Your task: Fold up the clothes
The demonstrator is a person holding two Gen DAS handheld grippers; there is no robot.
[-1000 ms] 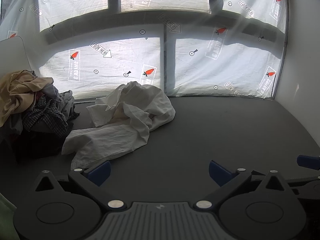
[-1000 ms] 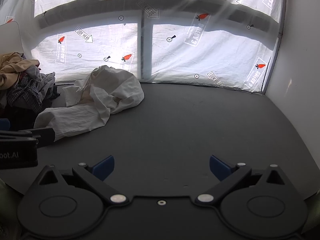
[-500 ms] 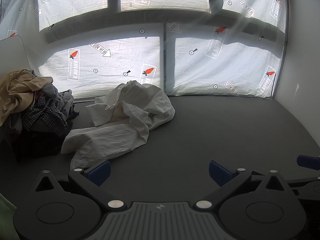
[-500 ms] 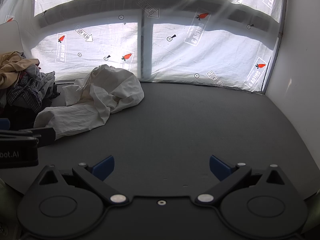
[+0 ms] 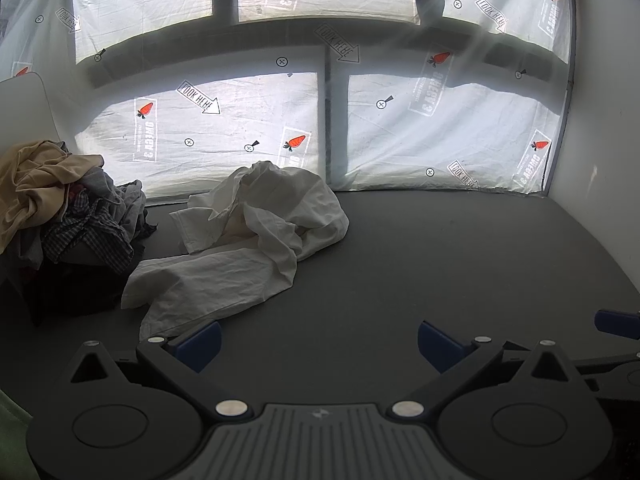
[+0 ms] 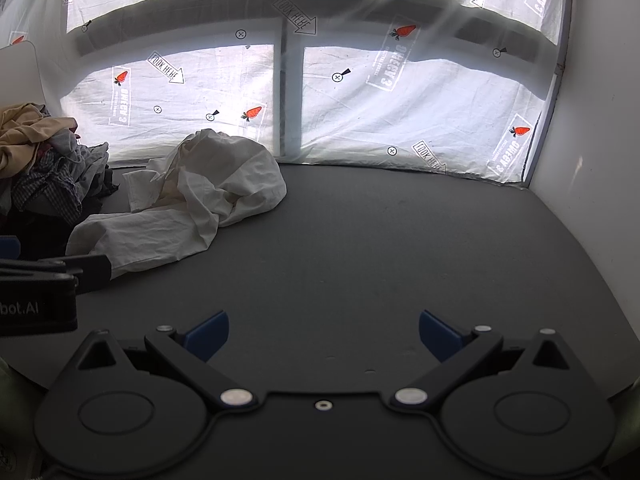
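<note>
A crumpled white garment (image 5: 248,240) lies on the dark grey table (image 5: 420,264), left of centre toward the back; it also shows in the right wrist view (image 6: 192,208). My left gripper (image 5: 319,344) is open and empty, low over the table, its left fingertip close to the garment's near edge. My right gripper (image 6: 324,334) is open and empty over bare table, to the right of the garment. The left gripper's body shows at the left edge of the right wrist view (image 6: 48,280).
A pile of mixed clothes (image 5: 60,216), tan, plaid and grey, sits at the table's left end, also in the right wrist view (image 6: 40,160). Plastic-covered windows (image 5: 400,128) stand behind the table. A white wall (image 5: 600,160) bounds the right side.
</note>
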